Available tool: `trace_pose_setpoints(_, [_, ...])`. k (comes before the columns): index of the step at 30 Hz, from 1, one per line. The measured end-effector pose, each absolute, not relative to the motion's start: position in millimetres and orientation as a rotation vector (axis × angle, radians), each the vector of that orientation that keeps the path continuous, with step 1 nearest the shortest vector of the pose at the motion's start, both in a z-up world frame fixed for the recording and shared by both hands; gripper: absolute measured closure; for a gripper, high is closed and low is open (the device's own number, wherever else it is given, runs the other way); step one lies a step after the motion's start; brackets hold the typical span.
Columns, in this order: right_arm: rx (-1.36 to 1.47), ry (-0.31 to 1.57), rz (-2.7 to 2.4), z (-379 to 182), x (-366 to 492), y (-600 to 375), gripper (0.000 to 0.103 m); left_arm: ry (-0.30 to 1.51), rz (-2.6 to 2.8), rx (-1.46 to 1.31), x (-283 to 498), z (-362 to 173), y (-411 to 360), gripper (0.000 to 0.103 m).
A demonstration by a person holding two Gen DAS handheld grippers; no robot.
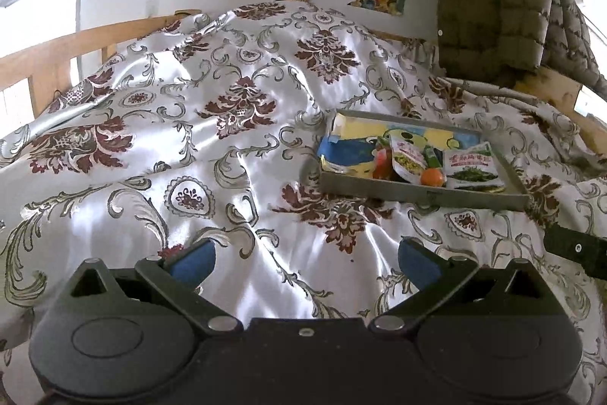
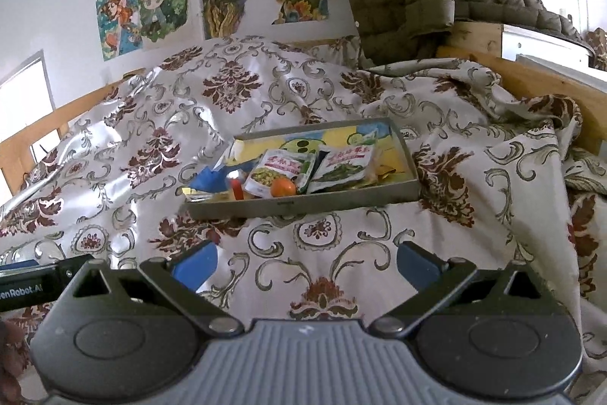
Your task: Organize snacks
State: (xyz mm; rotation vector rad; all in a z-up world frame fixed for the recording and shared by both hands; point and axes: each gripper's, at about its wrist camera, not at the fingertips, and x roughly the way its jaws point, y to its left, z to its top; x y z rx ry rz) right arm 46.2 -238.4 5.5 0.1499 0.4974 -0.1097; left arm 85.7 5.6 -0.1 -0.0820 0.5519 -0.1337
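While both our grippers, left gripper [image 1: 305, 262] and right gripper [image 2: 305, 262], hover with jaws apart and empty, we judge the snack pouches [image 2: 279, 166] in the tray [image 2: 303, 205] light, crinkly and slippery, best pinched by an edge.

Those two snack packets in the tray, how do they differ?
The left packet pictures yellow-green food and leans over the orange fruit; the right packet pictures dark green food and lies nearer the tray's right wall. Both are white pouches with red lettering, inside the tray.
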Motion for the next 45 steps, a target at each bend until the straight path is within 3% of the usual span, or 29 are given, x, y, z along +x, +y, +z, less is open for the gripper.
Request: trace_pose_setpoints(45, [0.167,0.558,-0.144,-6.7,55.0,-246.5,0.0,0.588,-0.105,-0.101,87.8,-7.3,7.3,0.001])
